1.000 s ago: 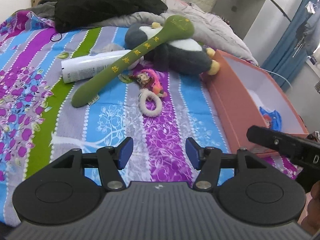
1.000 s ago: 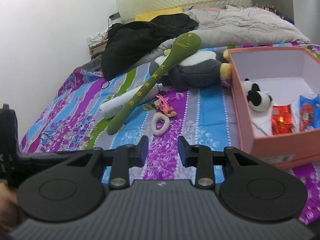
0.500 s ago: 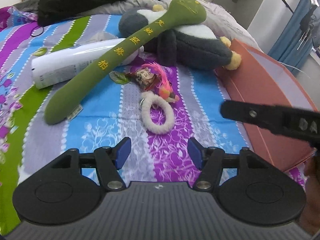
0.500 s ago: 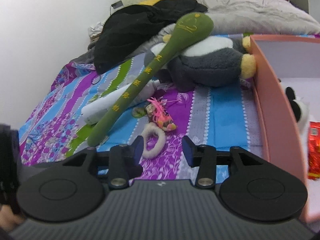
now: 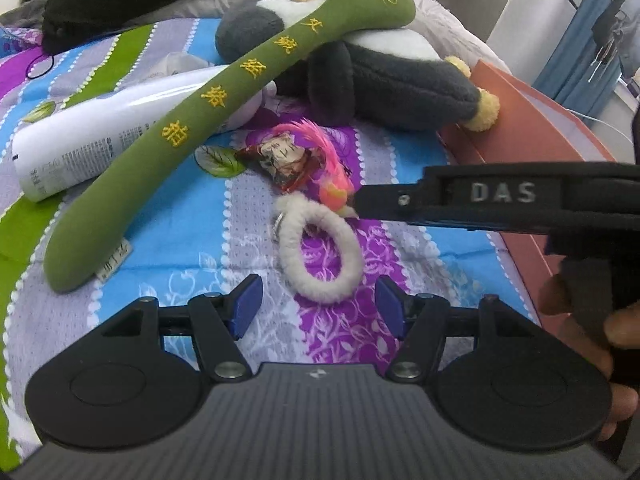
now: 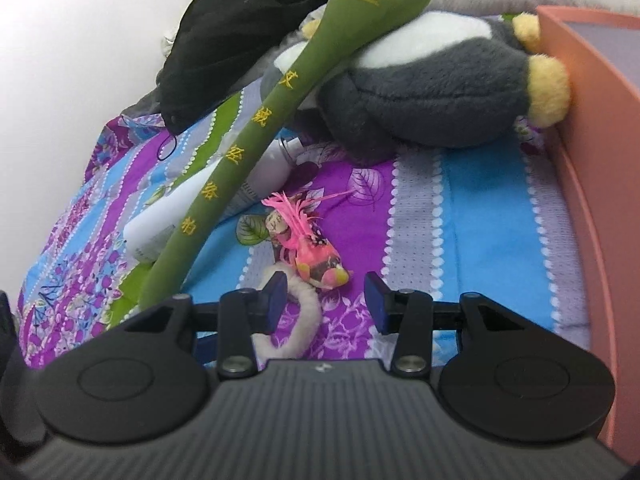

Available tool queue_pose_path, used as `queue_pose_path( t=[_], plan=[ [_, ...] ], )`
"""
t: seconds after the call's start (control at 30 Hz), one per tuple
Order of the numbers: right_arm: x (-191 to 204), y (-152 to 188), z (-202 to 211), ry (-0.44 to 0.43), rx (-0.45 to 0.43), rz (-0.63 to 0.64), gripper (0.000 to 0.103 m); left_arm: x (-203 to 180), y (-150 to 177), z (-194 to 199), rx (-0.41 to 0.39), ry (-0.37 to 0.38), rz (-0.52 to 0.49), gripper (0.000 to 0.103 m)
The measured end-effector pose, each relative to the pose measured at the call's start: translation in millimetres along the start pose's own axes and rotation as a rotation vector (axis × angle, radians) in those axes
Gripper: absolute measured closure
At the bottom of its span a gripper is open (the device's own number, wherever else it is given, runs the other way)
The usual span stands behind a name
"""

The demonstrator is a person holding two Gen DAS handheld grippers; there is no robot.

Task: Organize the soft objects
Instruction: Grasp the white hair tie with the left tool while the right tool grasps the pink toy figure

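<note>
A small pink-haired doll keychain (image 5: 298, 160) with a white fluffy ring (image 5: 320, 252) lies on the striped bedsheet. My left gripper (image 5: 318, 306) is open just short of the ring. My right gripper (image 6: 325, 300) is open, low over the doll (image 6: 308, 240), its left finger over the ring (image 6: 304, 320); its finger (image 5: 460, 204) reaches in from the right in the left wrist view. A long green plush stick (image 5: 224, 108) leans on a grey and white plush penguin (image 5: 384, 68).
An orange box (image 6: 592, 168) stands at the right, against the penguin's foot. A white tube (image 5: 100, 136) lies under the green stick. Black clothing (image 6: 240, 32) and a grey duvet lie at the back. A wall is at the left.
Both grippers have moved forward and down toward the doll and ring. The right gripper's finger has slid left to the doll's end. Both stay open.
</note>
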State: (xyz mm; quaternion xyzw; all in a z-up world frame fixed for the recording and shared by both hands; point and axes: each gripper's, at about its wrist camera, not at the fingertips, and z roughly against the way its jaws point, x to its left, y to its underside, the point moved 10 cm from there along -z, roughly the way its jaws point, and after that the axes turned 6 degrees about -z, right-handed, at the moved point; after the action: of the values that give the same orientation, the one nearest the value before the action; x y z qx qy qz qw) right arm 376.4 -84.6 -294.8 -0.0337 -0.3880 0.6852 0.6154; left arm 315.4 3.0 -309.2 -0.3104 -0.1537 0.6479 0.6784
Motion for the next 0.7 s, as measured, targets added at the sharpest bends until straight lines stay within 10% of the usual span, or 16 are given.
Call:
queue_pose_path(
  t=[0.2,0.4,0.7],
  plan=[
    [1,-3,-25,0.010,0.016,0.027,0.057,2,-4,-10,0.004,0.020,-0.011,0.040],
    [5,-5,-34,0.018,0.030,0.058,0.060,7,-8,-14,0.000,0.007,-0.013,0.082],
    [16,-2,-15,0.057,0.003,0.146,0.066,11,-5,-1,-0.006,0.019,0.027,0.089]
  ],
)
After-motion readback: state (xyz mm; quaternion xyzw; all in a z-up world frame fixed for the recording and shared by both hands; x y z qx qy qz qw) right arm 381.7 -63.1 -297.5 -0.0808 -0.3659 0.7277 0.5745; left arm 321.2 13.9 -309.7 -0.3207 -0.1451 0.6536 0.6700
